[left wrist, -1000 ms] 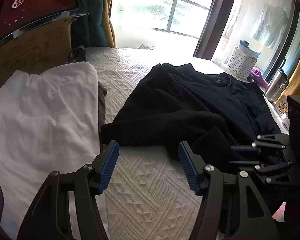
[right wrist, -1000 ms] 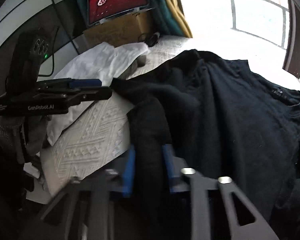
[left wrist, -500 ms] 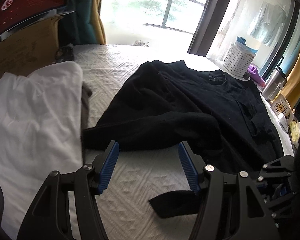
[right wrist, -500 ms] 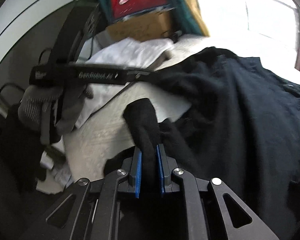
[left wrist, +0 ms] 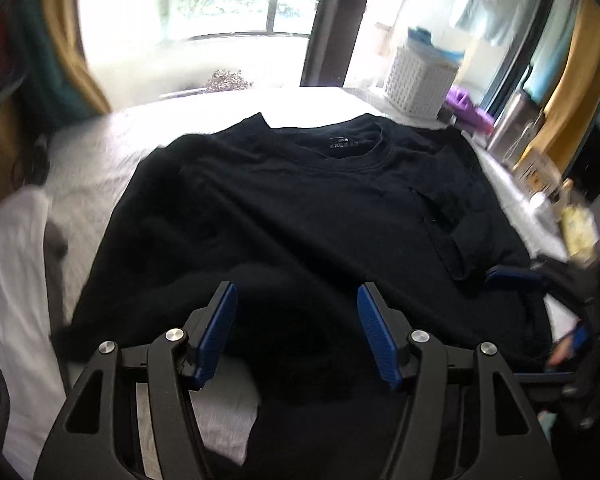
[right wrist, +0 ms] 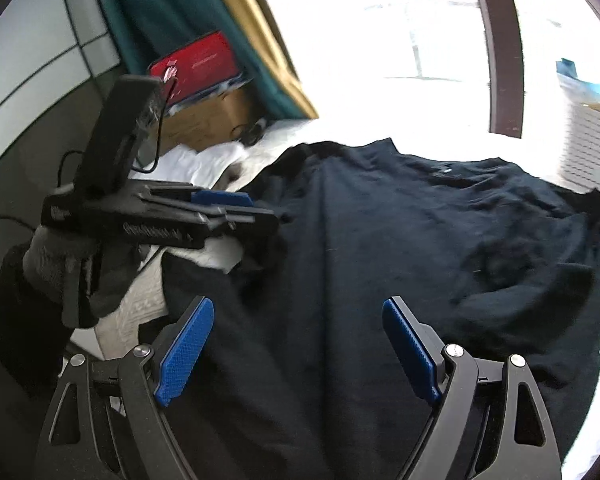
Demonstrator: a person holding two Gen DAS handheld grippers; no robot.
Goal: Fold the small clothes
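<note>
Change since half a second ago: the right tongs [right wrist: 296, 344], which then pinched a black sleeve between the blue pads, have let go; the jaws are opening, now wide, with the cloth lying loose beneath and nothing pressed between the pads. The sleeve now lies dropped on the body of the black sweatshirt [left wrist: 300, 208]. The left tongs [left wrist: 296, 332] have moved over the garment's near hem; their gap is unchanged, about half open, gripping nothing.

Sweatshirt: spread flat on the white quilted bed [left wrist: 100, 152], collar toward the window, neck label visible but its print too small to read.

Writing: white lettering on the side of the left tongs in the right wrist view, blurred, unreadable here. Red box [right wrist: 198, 66] on a cardboard carton [right wrist: 212, 120] carries a white logo, unreadable.

Containers: white lattice basket [left wrist: 418, 82] beside the window holds something blue on top. Folded white cloth [left wrist: 12, 280] lies at the bed's left edge.
</note>
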